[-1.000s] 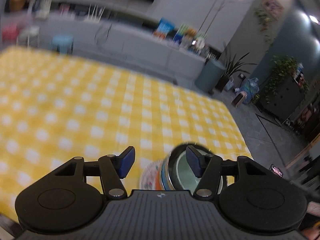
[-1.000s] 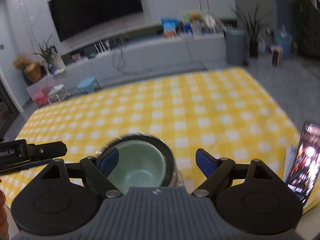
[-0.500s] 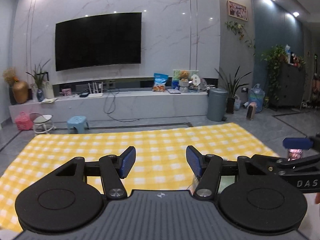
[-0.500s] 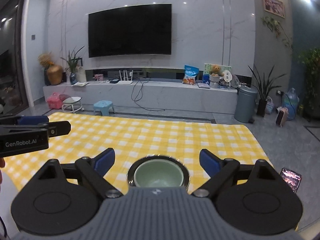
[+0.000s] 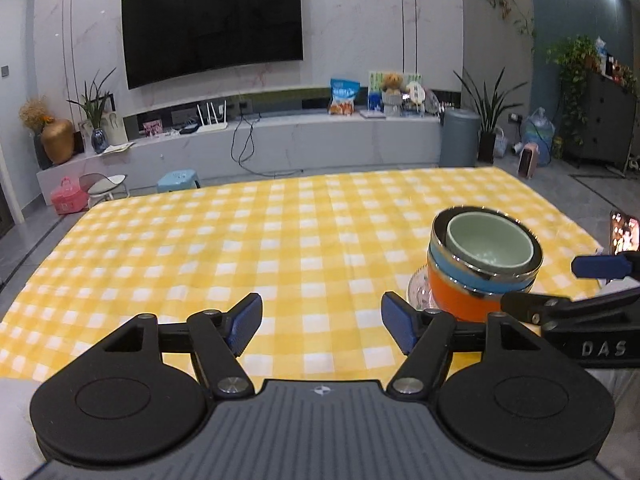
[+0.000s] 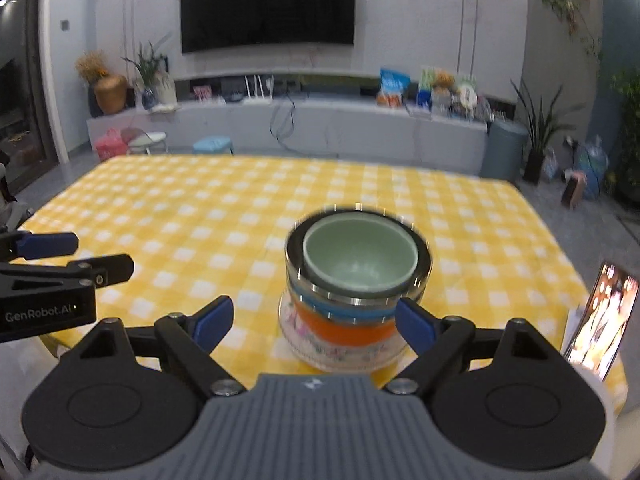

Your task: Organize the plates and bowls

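A stack of bowls (image 6: 352,292) stands near the front edge of the yellow checked table (image 6: 200,216): a pale green bowl (image 6: 360,260) inside a steel-rimmed blue one (image 6: 340,312), over an orange bowl (image 6: 340,330), on a floral plate (image 6: 320,350). My right gripper (image 6: 312,322) is open and empty, its fingers either side of the stack's front. The stack also shows in the left wrist view (image 5: 480,264), right of my left gripper (image 5: 322,322), which is open and empty above the cloth.
A phone (image 6: 600,316) with a lit screen leans at the table's right front corner; it also shows in the left wrist view (image 5: 624,236). Behind the table are a TV wall, a low cabinet (image 5: 280,148), stools and plants.
Both views swung up to level, then tilted down. The bowl stack now sits farther out from both grippers. Both grippers stayed open.
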Demonstrator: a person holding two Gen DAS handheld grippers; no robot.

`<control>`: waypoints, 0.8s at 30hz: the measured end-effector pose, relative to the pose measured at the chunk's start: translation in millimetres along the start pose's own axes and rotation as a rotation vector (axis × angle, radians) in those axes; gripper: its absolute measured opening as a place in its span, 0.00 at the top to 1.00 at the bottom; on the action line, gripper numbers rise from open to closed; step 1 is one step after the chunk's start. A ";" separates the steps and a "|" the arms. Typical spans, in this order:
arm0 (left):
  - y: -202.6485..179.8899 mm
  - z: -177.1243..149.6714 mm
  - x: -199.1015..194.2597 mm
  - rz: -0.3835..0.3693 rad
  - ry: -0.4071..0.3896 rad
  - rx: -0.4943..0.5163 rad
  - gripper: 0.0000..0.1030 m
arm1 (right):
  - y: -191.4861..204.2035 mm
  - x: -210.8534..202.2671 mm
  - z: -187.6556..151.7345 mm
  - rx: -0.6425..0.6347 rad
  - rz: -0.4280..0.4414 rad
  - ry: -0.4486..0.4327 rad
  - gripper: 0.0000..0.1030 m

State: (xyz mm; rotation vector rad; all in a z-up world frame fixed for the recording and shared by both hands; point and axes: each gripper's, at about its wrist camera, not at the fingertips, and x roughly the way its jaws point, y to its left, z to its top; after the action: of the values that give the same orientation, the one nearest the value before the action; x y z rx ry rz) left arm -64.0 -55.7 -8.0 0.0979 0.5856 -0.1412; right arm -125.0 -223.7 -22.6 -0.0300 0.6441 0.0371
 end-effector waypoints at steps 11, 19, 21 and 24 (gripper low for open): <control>7.3 -15.5 18.7 -0.005 0.066 0.014 0.19 | 2.2 21.6 -3.6 0.040 -0.032 0.090 0.16; 8.8 -13.6 16.0 0.001 0.069 0.013 0.19 | 3.6 20.7 -4.9 0.040 -0.034 0.091 0.16; 9.3 -11.0 15.2 0.001 0.067 0.013 0.19 | 3.6 20.8 -5.3 0.038 -0.030 0.094 0.16; 9.1 -10.3 14.3 0.006 0.065 0.012 0.19 | 4.1 20.8 -5.9 0.036 -0.029 0.097 0.16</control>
State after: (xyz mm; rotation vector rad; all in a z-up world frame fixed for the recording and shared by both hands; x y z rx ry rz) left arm -56.3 -46.9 -24.1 0.1163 0.6495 -0.1366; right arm -112.0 -219.3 -39.9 -0.0065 0.7409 -0.0040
